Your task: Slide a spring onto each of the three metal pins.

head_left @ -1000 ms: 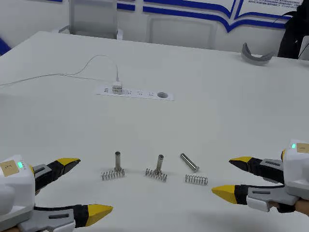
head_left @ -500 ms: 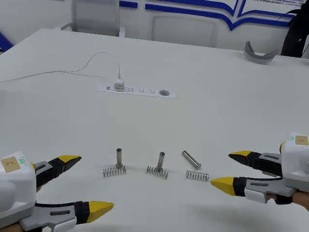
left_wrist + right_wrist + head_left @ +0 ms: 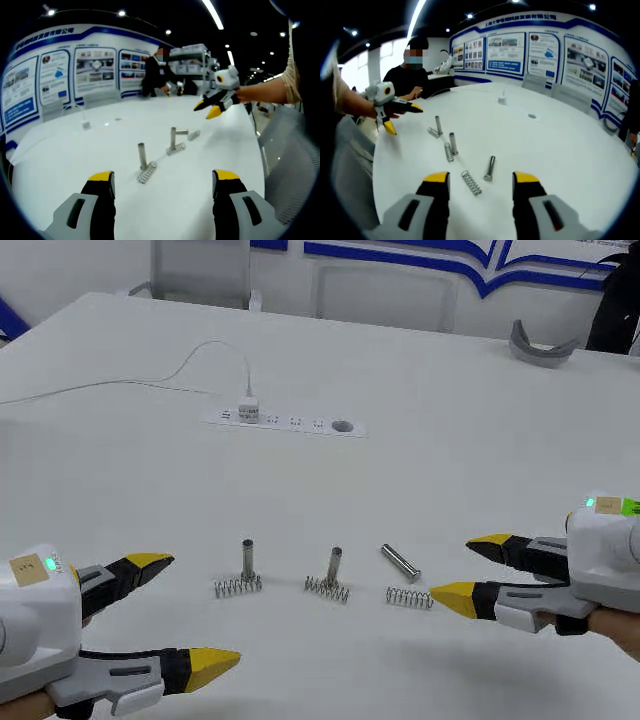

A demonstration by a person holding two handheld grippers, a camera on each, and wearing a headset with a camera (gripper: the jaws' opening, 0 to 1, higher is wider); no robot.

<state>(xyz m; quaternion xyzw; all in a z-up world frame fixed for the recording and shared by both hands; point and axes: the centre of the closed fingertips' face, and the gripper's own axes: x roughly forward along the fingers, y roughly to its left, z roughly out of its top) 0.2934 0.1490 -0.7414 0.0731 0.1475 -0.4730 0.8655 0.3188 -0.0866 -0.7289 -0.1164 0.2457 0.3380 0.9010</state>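
Three metal pins sit in a row on the white table (image 3: 480,440). The left pin (image 3: 247,557) and middle pin (image 3: 334,565) stand upright; the right pin (image 3: 400,562) lies on its side. A loose spring lies at each: left spring (image 3: 237,587), middle spring (image 3: 326,589), right spring (image 3: 409,597). My left gripper (image 3: 185,610) is open at the near left, apart from the left pin (image 3: 142,156) and its spring (image 3: 146,172). My right gripper (image 3: 465,570) is open, its lower tip close to the right spring (image 3: 471,182), with the lying pin (image 3: 490,168) ahead.
A white power strip (image 3: 285,423) with a plug and cable (image 3: 248,410) lies mid-table. A grey curved object (image 3: 540,345) rests at the back right. Chairs stand behind the far edge. A seated person (image 3: 412,70) is at the table's side.
The head camera has tilted, shifting the scene. My right gripper has crept left, closer to the right spring. The left gripper holds about the same place.
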